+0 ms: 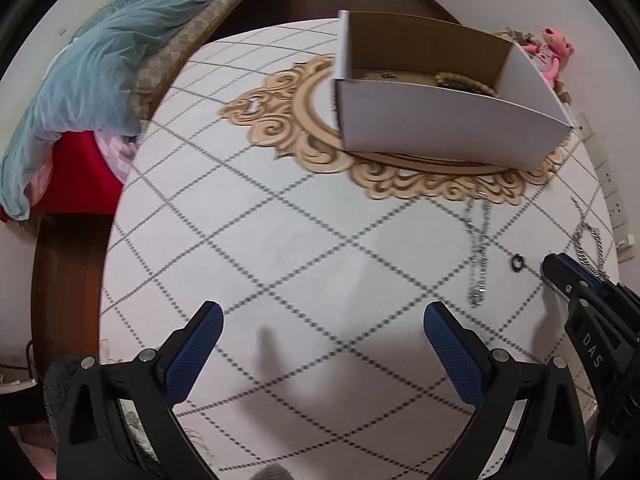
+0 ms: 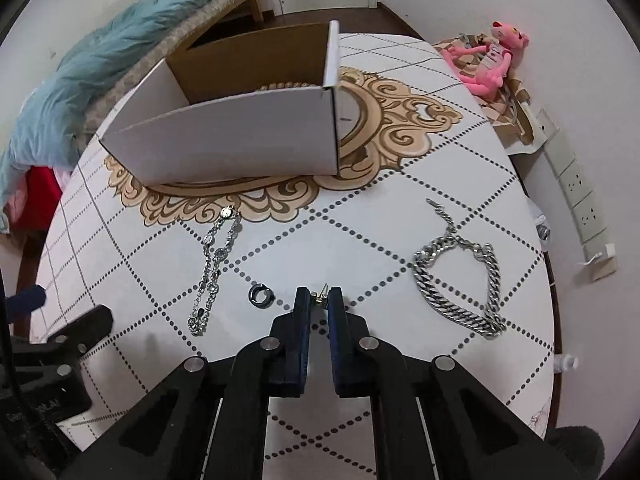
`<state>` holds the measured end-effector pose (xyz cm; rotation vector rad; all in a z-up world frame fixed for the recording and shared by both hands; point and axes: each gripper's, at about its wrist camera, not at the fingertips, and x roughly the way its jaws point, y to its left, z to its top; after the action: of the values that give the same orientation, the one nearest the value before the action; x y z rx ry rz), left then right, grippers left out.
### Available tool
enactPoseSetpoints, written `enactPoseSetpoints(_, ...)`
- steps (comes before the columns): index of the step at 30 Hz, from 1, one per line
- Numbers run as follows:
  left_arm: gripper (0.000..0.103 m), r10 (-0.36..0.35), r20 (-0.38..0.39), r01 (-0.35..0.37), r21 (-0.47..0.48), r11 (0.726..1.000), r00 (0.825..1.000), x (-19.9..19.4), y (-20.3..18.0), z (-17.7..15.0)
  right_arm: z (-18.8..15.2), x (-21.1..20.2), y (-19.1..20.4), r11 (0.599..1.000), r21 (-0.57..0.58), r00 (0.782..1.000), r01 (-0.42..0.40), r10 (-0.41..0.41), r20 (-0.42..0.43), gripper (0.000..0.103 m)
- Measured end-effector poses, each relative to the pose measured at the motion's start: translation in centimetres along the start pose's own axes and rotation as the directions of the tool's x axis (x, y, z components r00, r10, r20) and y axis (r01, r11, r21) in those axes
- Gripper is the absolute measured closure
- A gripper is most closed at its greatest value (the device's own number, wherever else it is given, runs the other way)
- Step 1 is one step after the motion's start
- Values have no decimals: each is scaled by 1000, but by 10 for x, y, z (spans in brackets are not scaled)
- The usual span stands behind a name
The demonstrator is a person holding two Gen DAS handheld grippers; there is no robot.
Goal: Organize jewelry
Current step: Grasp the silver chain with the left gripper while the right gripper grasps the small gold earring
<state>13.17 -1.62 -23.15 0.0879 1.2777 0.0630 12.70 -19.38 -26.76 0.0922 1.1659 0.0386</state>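
A white cardboard box (image 2: 240, 136) stands on the round table and holds a beaded bracelet (image 1: 464, 80). My right gripper (image 2: 319, 298) is shut on a small gold earring (image 2: 320, 295) low over the table. A black ring (image 2: 260, 293) lies just left of it. A thin silver necklace (image 2: 214, 268) lies further left, and a heavy silver chain (image 2: 460, 280) lies to the right. My left gripper (image 1: 320, 336) is open and empty over bare cloth, left of the necklace (image 1: 478, 256) and ring (image 1: 517, 263). The right gripper also shows in the left wrist view (image 1: 560, 276).
The table wears a white cloth with dotted diamond lines and a gold medallion (image 2: 384, 120). A pink plush toy (image 2: 492, 60) and a power strip (image 2: 576, 192) lie beyond the right edge. A bed with a blue blanket (image 1: 80, 92) is to the left.
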Motion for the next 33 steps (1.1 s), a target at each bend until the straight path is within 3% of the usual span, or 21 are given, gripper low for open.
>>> enactPoseSetpoints(6, 1, -100, -4, 100, 17, 995, 995, 3, -28, 2, 0, -21, -28, 996, 85, 999, -12, 9, 32, 94)
enactPoseSetpoints(12, 4, -153, 3, 153, 23, 988, 988, 10, -48, 25, 1, -24, -48, 991, 131, 999, -2, -3, 40, 94)
enactPoseSetpoints(13, 8, -160, 6, 159, 31, 987, 987, 12, -52, 29, 2, -23, -50, 990, 144, 999, -2, -4, 40, 94)
enactPoseSetpoints(18, 46, -149, -26, 151, 118, 981, 988, 28, -78, 43, 7, -16, -59, 984, 180, 999, 7, -13, 35, 94)
enactPoseSetpoints(19, 48, -141, -4, 140, 145, 979, 990, 27, -83, 44, 8, -15, -60, 983, 185, 999, 7, -13, 30, 94)
enactPoseSetpoints(22, 70, -172, 18, 165, 196, 967, 985, 23, -94, 45, 11, -12, -62, 981, 192, 1000, 12, -17, 24, 94)
enactPoseSetpoints(24, 97, -191, 16, 183, 210, 960, 982, 22, -96, 46, 12, -11, -63, 980, 199, 1000, 10, -15, 21, 94)
enactPoseSetpoints(33, 102, -304, 24, 299, 121, 946, 952, 4, -55, 38, 19, -30, -60, 981, 191, 998, -22, 12, 55, 94)
